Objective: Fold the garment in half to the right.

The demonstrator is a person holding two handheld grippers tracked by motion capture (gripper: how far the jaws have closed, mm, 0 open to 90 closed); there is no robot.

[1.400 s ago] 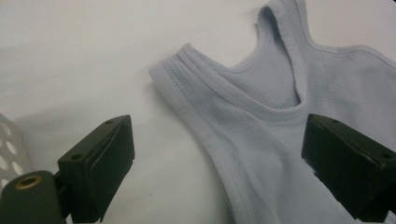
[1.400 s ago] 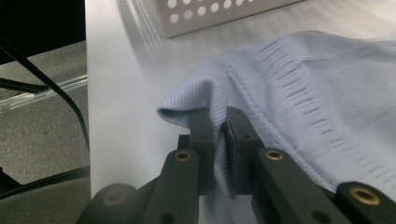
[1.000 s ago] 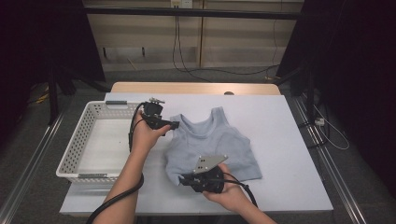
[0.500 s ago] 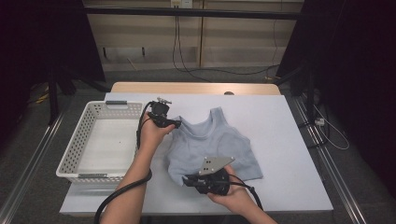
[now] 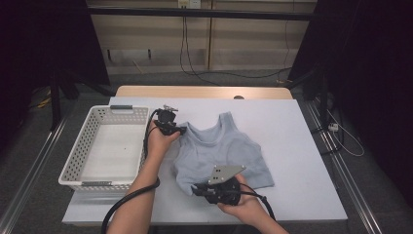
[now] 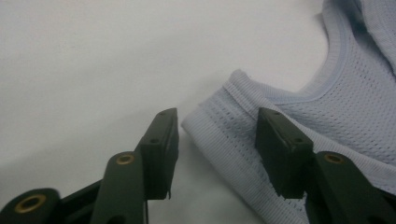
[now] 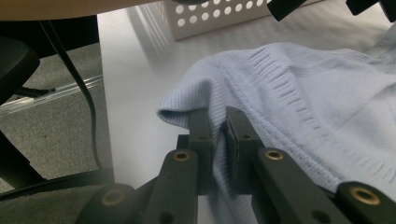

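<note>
The left gripper (image 6: pixel 212 154) has its jaws apart around the end of one shoulder strap (image 6: pixel 229 116) of the light blue tank top (image 5: pixel 221 151). They have just been closing, but a gap is seen on both sides of the ribbed edge, so the strap is between the pads and not yet pressed. The right gripper (image 7: pixel 217 135) is clamped together on the hem (image 7: pixel 187 105) of the same garment, at the corner nearest the person, and a fold of cloth is pinched there.

The tank top is spread on the white table (image 5: pixel 302 131), just beside the white basket (image 5: pixel 78 161), which stands at the left.

For a good grasp, the left jaws should probably be closed fully on the doubled strap end, with both layers taken. The hem should be kept pinched meanwhile, so that the garment can be lifted evenly. If only the top layer is caught, the strap may slip out.
</note>
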